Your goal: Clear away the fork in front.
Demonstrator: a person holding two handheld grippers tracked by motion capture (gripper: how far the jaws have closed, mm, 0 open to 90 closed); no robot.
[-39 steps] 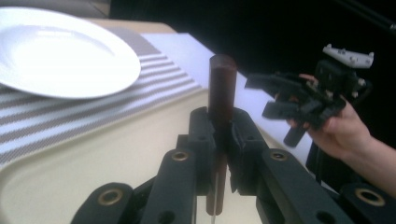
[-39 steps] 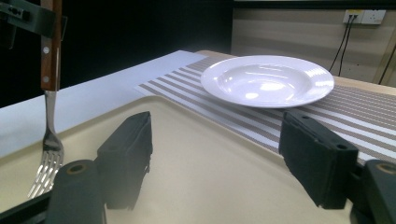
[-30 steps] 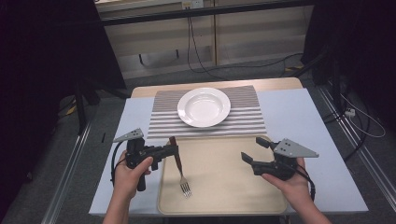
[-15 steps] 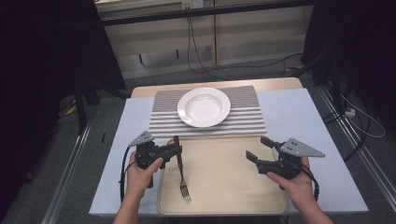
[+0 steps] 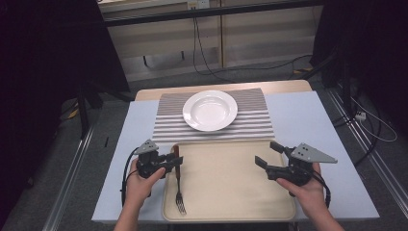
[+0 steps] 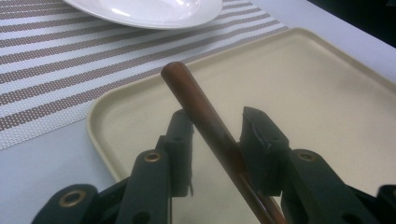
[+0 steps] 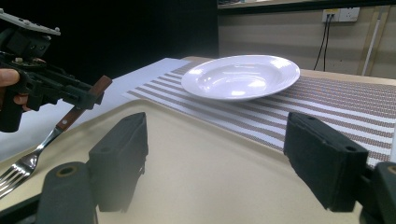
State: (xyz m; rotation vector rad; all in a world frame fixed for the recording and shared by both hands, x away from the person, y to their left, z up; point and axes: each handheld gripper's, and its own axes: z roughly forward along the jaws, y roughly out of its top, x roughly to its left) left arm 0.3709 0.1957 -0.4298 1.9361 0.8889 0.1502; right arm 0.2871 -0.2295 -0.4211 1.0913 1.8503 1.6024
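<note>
A fork (image 5: pixel 179 195) with a brown wooden handle (image 6: pixel 205 116) slants down onto the beige tray (image 5: pixel 226 178), its tines (image 7: pixel 14 175) resting near the tray's left front. My left gripper (image 5: pixel 176 161) is at the handle's upper end. Its jaws have just been opening; they stand open on either side of the handle, which still leans between them. From the right gripper view the left gripper (image 7: pixel 88 100) is at the far left, with the handle through it. My right gripper (image 5: pixel 267 154) hovers over the tray's right side, open and empty.
A white plate (image 5: pixel 210 109) sits on a striped placemat (image 5: pixel 260 125) behind the tray. The pale blue table (image 5: pixel 308 115) ends at its front edge just before the tray. Cables lie on the floor beyond.
The left gripper has sunk a little with the fork, bringing the tines down onto the tray. Its jaws have parted from the handle. The right gripper has stayed in place.
</note>
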